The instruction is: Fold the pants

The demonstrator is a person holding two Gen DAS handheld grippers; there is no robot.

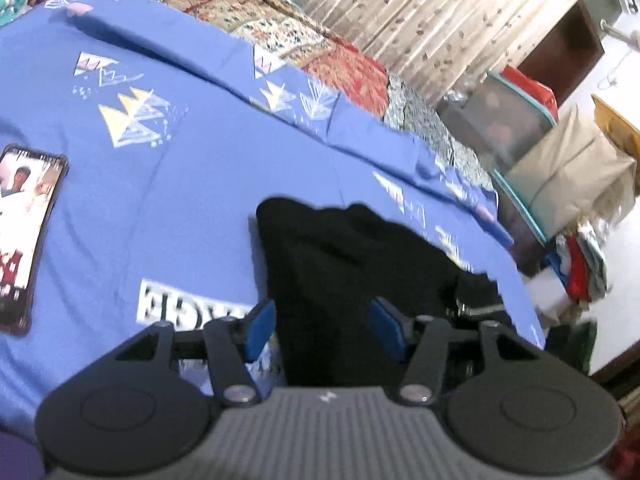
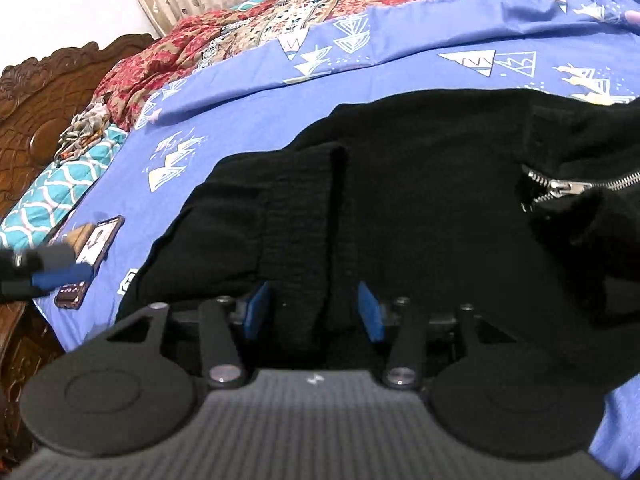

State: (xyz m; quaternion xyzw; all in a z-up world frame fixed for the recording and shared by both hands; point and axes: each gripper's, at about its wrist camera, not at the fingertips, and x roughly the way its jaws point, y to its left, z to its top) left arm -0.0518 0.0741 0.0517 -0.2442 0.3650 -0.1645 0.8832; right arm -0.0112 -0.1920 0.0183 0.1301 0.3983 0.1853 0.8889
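1. The pants (image 2: 400, 208) are lying bunched on the bed's blue sheet (image 2: 248, 120), zipper (image 2: 560, 188) showing; folding is looking barely started.
2. Right gripper (image 2: 314, 312) and left gripper (image 1: 322, 328) are both straddling black cloth, jaws spread, pinching nothing.
3. Only the left view is showing boxes (image 1: 560, 168) beside the bed; a phone (image 1: 24, 236) is lying clear.

You can't really tell if either gripper's blue pads are pinching the black pants (image 2: 400, 208), the phone (image 1: 24, 236) runs off the left edge, its screen's too smeared to read, and the left gripper (image 2: 60, 270) is just blur.
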